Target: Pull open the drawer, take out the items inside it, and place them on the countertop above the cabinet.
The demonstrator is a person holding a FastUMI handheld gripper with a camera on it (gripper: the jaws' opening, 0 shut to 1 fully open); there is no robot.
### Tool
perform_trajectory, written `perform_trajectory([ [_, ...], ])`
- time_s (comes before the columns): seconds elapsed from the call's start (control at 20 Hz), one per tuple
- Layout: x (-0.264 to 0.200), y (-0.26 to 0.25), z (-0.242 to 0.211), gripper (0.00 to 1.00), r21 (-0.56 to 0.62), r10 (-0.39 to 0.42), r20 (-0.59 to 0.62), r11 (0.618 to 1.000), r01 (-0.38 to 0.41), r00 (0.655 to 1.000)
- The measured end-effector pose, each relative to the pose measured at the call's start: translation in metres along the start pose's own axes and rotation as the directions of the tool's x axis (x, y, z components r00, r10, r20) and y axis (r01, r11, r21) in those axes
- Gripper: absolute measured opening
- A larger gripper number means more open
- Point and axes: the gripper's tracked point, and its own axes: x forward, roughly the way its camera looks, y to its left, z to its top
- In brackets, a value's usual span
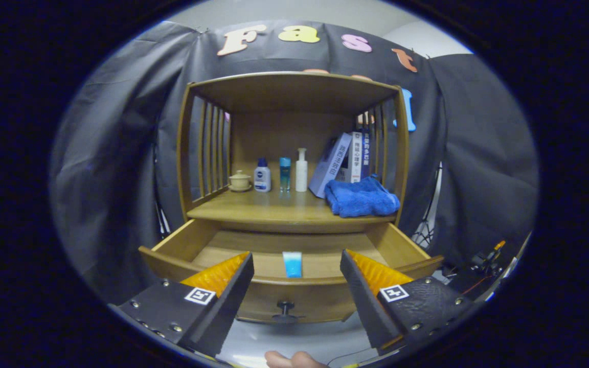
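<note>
The wooden cabinet's drawer [172, 258] stands pulled open, its dark knob [285, 308] facing me between the fingers. Inside it lies a small blue tube [292, 264], near the drawer's front wall. My gripper [297, 271] is open, its fingers spread on either side of the tube and above the drawer front, holding nothing. On the countertop [253, 207] above the drawer rest a folded blue towel [360, 197], a white-and-blue bottle [262, 176], a slim blue bottle [285, 174] and a white pump bottle [301, 170].
A small lidded ceramic cup [239, 180] sits at the countertop's left, and books [345, 161] lean at its back right. Slatted side rails [210, 151] and a top board [294, 89] enclose the shelf. A fingertip [289, 359] shows below the drawer. Cables and gear [483, 263] lie right of the cabinet.
</note>
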Motion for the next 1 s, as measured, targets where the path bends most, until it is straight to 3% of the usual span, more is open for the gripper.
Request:
perform_trajectory([
  [0.3,0.049,0.002,0.016,1.0,-0.03,-0.038,-0.115,0.999,0.035,0.993],
  [0.45,0.079,0.006,0.008,1.0,-0.026,-0.018,-0.222,1.0,0.012,0.975],
  [0.55,0.102,-0.005,-0.001,0.99,-0.036,-0.062,-0.284,0.998,0.054,0.957],
  [0.65,0.125,-0.005,-0.023,0.99,-0.063,-0.082,-0.377,0.996,0.063,0.923],
  [0.8,0.143,0.007,-0.053,0.99,-0.053,-0.035,-0.511,0.999,0.01,0.859],
  [0.9,0.153,0.016,-0.072,0.99,-0.026,-0.028,-0.591,1.0,0.015,0.807],
  [1.0,0.159,0.018,-0.079,0.99,-0.007,-0.03,-0.625,0.999,0.033,0.78],
])
